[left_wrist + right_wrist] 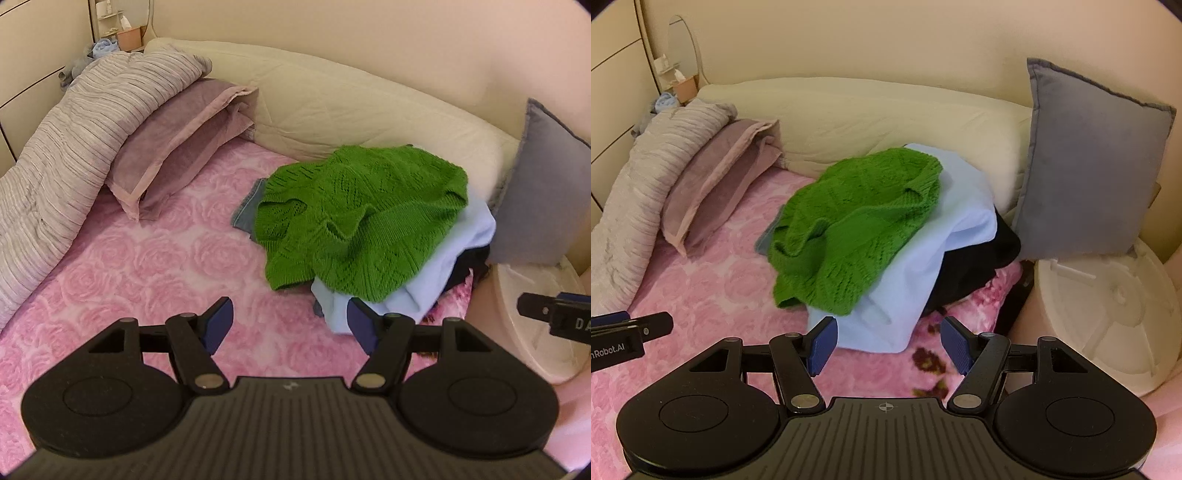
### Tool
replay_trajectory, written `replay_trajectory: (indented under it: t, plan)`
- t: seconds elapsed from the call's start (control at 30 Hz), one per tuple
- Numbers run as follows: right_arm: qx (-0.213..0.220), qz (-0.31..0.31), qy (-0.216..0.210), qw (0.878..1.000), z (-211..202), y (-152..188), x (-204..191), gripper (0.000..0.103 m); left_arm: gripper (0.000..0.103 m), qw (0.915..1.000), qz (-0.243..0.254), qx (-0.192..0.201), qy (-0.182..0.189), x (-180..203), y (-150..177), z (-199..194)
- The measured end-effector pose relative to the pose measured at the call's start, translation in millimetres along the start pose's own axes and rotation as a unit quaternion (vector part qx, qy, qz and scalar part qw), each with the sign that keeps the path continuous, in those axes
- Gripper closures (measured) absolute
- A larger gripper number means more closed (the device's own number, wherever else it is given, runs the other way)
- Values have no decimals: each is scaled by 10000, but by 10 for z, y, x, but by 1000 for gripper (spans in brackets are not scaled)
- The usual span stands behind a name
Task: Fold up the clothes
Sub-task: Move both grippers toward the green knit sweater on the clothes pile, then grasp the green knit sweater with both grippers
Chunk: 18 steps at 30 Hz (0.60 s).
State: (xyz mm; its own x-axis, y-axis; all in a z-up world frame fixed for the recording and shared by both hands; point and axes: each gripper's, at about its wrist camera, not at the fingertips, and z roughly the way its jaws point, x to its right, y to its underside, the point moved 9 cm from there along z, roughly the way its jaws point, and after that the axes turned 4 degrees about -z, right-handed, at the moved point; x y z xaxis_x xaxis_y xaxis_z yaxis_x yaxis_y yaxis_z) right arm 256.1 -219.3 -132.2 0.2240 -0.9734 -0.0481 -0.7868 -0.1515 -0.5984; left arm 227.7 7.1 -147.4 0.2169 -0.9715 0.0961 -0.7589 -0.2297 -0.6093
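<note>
My left tool (290, 325) is released, jaws wide, hovering over the pink bed (147, 266); ahead and right of it sits the clothes pile, crumpled, none of it folded. My right tool (888, 341) is likewise released, with the pile just ahead, its pale blue hem between the jaws' line. I count four garments: one green knit (354, 218) on top, one pale blue shirt (923, 291), one black piece (975, 266), one denim edge (245, 210). The risk I see: the open knit snagging a fingertip, or a pinch catching two layers and dragging the pile.
</note>
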Motion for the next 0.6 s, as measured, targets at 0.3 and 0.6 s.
replay_trajectory:
  t: [0.3,0.6]
  plan:
    - [-206,-47,42,9998,499,-344,292,37,38,9993,-175,-309,138,183,-270,599]
    - [-383,-112,5,9992,1016,-681,456,37,38,9972,-303,-615,311,341,-480,1227]
